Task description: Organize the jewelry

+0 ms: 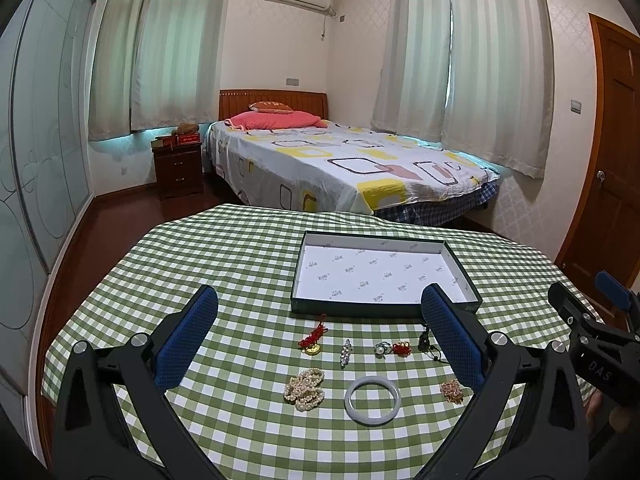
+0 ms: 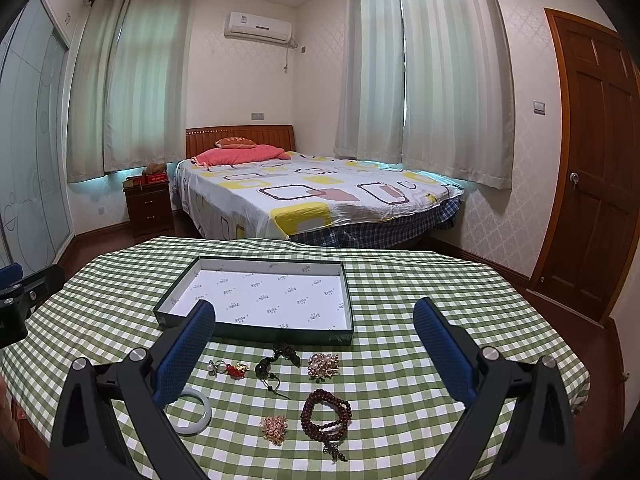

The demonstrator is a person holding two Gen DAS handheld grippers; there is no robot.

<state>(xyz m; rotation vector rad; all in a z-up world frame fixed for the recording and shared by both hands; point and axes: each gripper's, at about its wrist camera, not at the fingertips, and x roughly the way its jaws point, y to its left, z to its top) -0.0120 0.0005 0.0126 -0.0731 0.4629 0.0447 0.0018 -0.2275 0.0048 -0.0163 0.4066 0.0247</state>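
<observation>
A: What is the left wrist view showing?

B: I am seeing my left gripper [image 1: 318, 328] hovering low in the frame, its blue fingers [image 1: 188, 336] standing wide apart and holding nothing. Between them, on the green checked tablecloth [image 1: 224, 256], the jewelry is lying: a pearl necklace [image 1: 305, 389] at lower centre, a white bangle [image 1: 372, 399] just right of it, a red knot charm [image 1: 313, 339] and a silver clip [image 1: 346, 353] above them. The open box [image 1: 382, 274] is sitting in the centre, behind the jewelry. My right gripper [image 1: 592, 320] is showing at the right edge.

A: And the right wrist view?

B: I am seeing the right gripper [image 2: 314, 354] with its fingers also spread apart and gripping nothing. A dark bead bracelet [image 2: 326, 414] is lying at lower centre, a small gold brooch [image 2: 274, 429] just left of it, a bigger floral brooch [image 2: 323, 365] above. The bangle [image 2: 200, 414] is partly hiding behind the left finger. The box [image 2: 256, 300] is sitting in the centre of the frame, beyond the jewelry.
</observation>
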